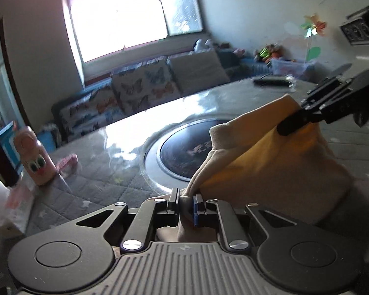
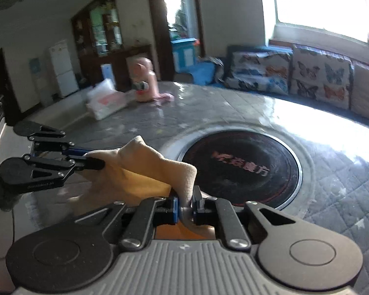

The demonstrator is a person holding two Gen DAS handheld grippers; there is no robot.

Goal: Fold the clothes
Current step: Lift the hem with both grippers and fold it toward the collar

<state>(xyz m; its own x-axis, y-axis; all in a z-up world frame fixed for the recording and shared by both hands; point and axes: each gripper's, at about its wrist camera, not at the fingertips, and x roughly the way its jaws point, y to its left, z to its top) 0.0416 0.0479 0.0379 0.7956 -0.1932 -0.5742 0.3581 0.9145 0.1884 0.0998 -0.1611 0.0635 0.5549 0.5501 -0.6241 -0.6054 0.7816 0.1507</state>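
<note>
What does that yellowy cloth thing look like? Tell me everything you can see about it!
The garment is soft and fleecy-looking, pale cream outside and warmer orange-yellow on its inner face. It is held up above the grey quilted table, bunched and draped rather than flat. The left hand-held gripper pinches one edge, and the right hand-held gripper pinches another edge, so the fabric sags between them in loose folds. It hangs near the round black disc set in the table. Its lower part is hidden, so its full shape is unclear.

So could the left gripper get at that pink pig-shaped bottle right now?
Probably not as things stand. The left gripper is shut on the cream garment, which the right gripper also holds. The pink bottle stands far off on the table, path clear, but the jaws are occupied.
</note>
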